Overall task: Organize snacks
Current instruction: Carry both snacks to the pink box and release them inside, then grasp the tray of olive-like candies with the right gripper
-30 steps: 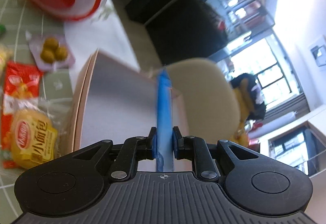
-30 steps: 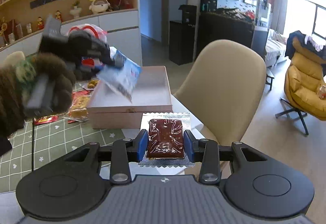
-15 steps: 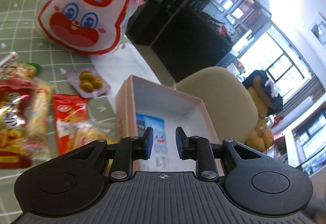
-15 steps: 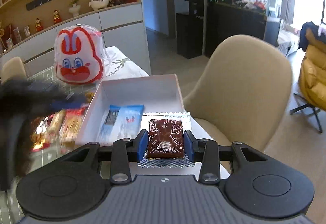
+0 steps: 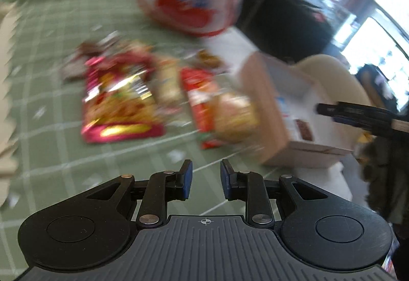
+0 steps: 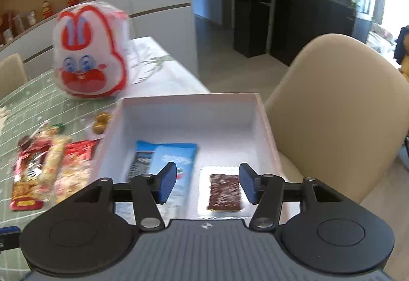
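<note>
The right gripper (image 6: 207,185) is hanging over the near end of the box (image 6: 265,115), and its jaws are opening. Nothing is being pressed between the pads; the brown bar (image 6: 224,191) is lying flat on the box floor below the gap, toward the right pad. The bar's long axis is running from the near wall of the box toward the far wall. The blue packet (image 6: 173,166) is lying flat in the box just left of the bar, its long axis running the same way, with its far end reaching about the middle of the box. The far half of the box is showing bare white floor.

Left of the box, on the green checked cloth (image 6: 38,112), loose snack packets (image 6: 51,168) are lying in a cluster, with a small pack of round yellow sweets (image 6: 101,122) beside the box's far left corner. The rabbit-face bag (image 6: 89,51) is standing upright beyond the box's far left corner. A beige chair (image 6: 340,112) is standing right of the box.

The left gripper (image 5: 204,182) is hovering over the cloth left of the box, with its jaws parted and empty. This view is blurred. It is showing the box's brown outer side wall (image 5: 265,112), which the right view is not showing, and the right gripper's dark fingers (image 5: 358,115) reaching over the box. The bar (image 5: 304,130) is appearing only as a small dark patch.
</note>
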A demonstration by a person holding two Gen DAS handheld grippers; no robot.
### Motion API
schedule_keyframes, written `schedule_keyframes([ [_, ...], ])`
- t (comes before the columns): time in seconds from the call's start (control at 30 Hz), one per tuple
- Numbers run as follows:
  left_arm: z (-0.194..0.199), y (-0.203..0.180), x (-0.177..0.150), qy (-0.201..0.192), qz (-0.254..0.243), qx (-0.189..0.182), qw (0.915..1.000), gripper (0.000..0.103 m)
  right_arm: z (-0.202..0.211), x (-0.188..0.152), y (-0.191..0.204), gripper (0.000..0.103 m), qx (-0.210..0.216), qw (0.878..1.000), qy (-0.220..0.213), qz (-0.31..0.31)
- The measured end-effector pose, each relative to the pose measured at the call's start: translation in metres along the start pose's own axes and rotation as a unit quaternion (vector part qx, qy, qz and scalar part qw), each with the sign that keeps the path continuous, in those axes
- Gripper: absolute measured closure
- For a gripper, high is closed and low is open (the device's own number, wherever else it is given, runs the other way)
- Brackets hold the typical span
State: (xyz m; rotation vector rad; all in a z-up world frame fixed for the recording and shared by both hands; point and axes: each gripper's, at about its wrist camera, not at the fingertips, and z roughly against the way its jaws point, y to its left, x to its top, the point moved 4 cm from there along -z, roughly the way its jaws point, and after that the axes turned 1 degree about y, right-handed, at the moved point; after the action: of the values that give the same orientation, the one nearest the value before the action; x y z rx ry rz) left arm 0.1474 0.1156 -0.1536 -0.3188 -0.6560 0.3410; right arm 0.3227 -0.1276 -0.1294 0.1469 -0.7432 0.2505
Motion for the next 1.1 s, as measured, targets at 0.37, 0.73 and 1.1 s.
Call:
schedule_keyframes([
  [0.37, 0.024, 0.026, -0.002, -0.013, 0.047, -0.004, 0.9988, 0.077, -0.006, 0.061, 0.112, 0.048, 0.125, 0.987, 0.042, 0.088],
  [0.73, 0.055, 0.053, -0.020, -0.039, 0.090, -0.010, 0.9951, 0.077, -0.152, 0.118, 0.194, 0.061, 0.068, 0.974, 0.171, 0.134],
  [1.1, 0.052, 0.083, -0.038, -0.023, 0.134, 0.011, 0.9907, 0.077, -0.166, 0.091, 0.190, 0.074, 0.073, 0.964, 0.213, 0.143],
])
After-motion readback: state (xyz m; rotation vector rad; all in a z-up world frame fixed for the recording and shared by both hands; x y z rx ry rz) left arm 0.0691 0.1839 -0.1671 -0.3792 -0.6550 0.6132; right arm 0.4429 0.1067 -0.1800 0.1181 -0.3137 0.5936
